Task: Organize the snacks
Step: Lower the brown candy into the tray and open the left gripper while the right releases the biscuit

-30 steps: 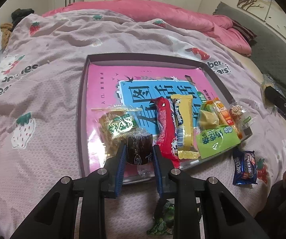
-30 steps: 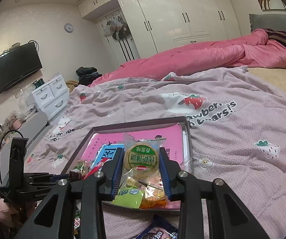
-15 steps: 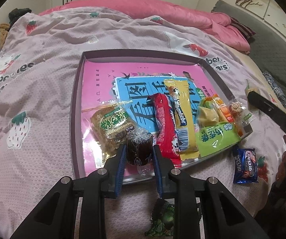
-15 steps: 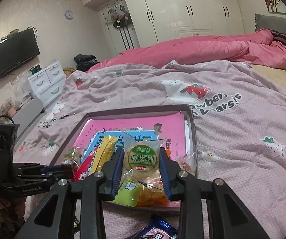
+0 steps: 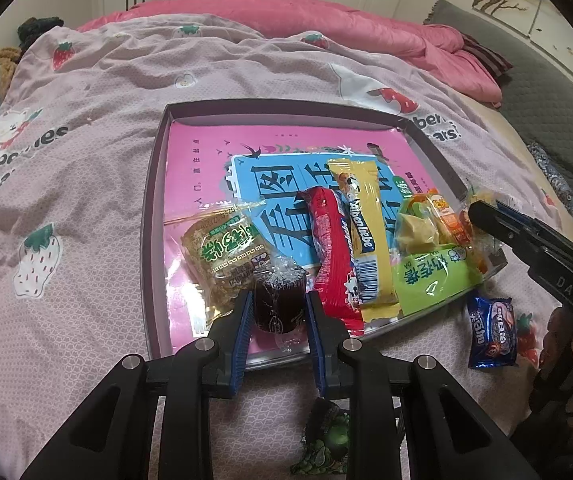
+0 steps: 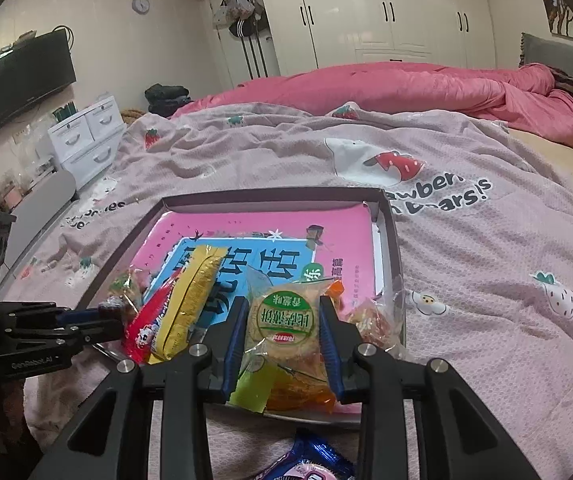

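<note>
Left wrist view: the left gripper [image 5: 278,308] sits at lower centre of the frame, its 2 blue-padded fingers clenched on a dark round snack in clear wrap [image 5: 279,300], held over the near edge of the tray [image 5: 152,216]. The tray, a shallow dark-rimmed box with a pink and blue printed sheet lining it, fills the middle of the frame and rests on a pale pink strawberry-print bedspread [image 5: 66,184]. Just left of the held snack lies a green-labelled noodle cake packet [image 5: 226,252]. To its right, side by side and touching, lie a red stick packet [image 5: 328,248] and a yellow stick packet [image 5: 364,232]. Further right, a lime green packet [image 5: 434,276] and an orange and yellow packet [image 5: 426,224] crowd the tray's right corner. A blue cookie packet [image 5: 492,332] lies on the bedspread at lower right, outside the tray. A green wrapped sweet [image 5: 326,448] lies on the bedspread at the bottom of the frame, below the gripper.

Right wrist view: the right gripper [image 6: 282,332] at lower centre is clamped on a round biscuit packet with a green label [image 6: 284,320], held above the tray's near right corner. The left gripper appears at the left edge of this frame.
</note>
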Demonstrator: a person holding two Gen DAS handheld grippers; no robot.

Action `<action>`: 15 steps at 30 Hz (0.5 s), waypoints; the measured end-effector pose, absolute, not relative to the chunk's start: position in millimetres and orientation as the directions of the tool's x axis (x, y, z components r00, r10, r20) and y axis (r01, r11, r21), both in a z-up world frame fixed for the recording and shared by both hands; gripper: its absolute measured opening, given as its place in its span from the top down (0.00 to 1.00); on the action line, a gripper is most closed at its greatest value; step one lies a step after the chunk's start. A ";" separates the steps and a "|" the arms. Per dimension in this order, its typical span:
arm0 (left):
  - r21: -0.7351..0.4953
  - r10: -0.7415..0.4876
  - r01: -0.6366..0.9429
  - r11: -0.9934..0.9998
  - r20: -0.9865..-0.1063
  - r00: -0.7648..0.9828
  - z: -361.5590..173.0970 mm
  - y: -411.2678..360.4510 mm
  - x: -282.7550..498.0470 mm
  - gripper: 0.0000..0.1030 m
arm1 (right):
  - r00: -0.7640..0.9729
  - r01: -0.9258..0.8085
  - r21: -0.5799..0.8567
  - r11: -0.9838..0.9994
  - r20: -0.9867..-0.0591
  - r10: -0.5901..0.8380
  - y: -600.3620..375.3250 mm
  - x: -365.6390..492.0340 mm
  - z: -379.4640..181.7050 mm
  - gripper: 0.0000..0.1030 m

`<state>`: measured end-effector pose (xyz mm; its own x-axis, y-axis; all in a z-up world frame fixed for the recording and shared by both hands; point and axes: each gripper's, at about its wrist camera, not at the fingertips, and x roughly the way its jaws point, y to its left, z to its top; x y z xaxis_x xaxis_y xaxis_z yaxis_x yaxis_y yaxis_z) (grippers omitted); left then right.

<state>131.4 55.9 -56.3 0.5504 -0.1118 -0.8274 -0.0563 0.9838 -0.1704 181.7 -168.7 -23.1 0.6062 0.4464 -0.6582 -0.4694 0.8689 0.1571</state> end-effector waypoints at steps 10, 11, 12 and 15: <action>-0.170 -0.111 -0.057 0.984 -0.828 0.549 -55.7 56.9 130.3 0.74 | 0.621 -0.444 0.159 0.882 -0.655 0.431 -173.5 184.1 -24.2 0.66; -0.167 -0.109 -0.056 0.984 -0.828 0.550 -55.7 56.9 130.3 0.74 | 0.621 -0.443 0.164 0.881 -0.653 0.434 -174.4 184.0 -23.7 0.66; -0.168 -0.110 -0.056 0.984 -0.828 0.549 -55.8 56.8 130.8 0.74 | 0.622 -0.442 0.166 0.882 -0.651 0.435 -175.2 184.2 -22.9 0.66; -0.170 -0.112 -0.055 0.984 -0.826 0.552 -54.8 57.7 129.8 0.74 | 0.625 -0.440 0.177 0.881 -0.644 0.441 -177.5 183.4 -20.4 0.66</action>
